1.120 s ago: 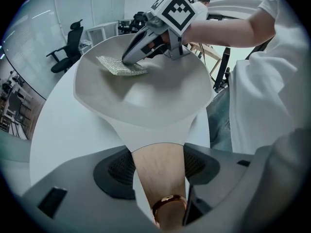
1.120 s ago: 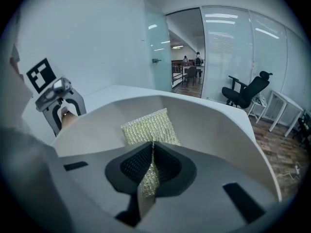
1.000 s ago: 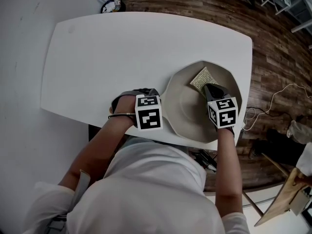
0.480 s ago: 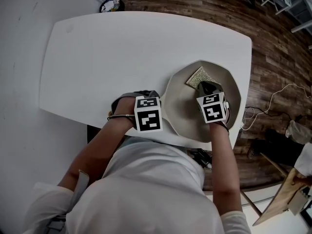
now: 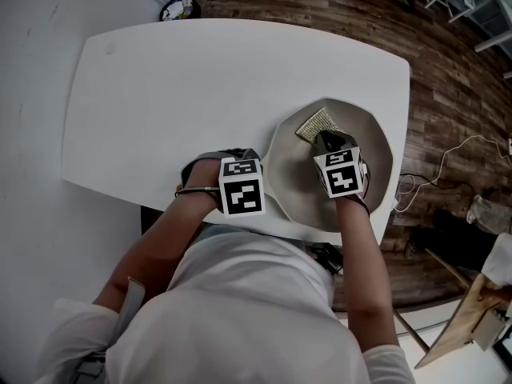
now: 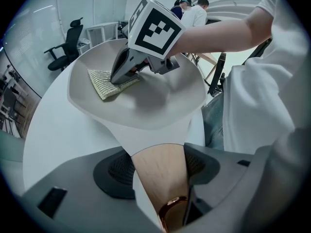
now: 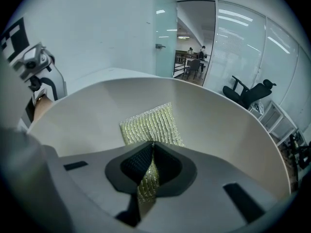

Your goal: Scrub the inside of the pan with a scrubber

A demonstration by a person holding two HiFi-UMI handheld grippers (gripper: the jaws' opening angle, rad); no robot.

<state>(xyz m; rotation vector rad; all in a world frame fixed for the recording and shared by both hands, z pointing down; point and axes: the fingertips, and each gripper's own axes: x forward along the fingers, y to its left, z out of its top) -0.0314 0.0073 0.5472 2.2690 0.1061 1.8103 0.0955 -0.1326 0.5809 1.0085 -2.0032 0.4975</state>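
The pale grey, wide-rimmed pan (image 5: 382,146) sits at the near right edge of the white table (image 5: 200,78). Its tapered wooden handle (image 6: 156,191) is clamped between the jaws of the left gripper (image 6: 159,168), most likely so the pan cannot slide or turn under the scrubbing. The right gripper (image 7: 151,166) is clenched on one edge of the yellow-green woven scrubber (image 7: 148,123). The rest of the pad lies flat against the pan's far inner wall, which lets the free cloth do the rubbing. Compared with a second ago, the scrubber and right gripper have swept along that wall toward the pan's handle side, while the left gripper has kept its place.
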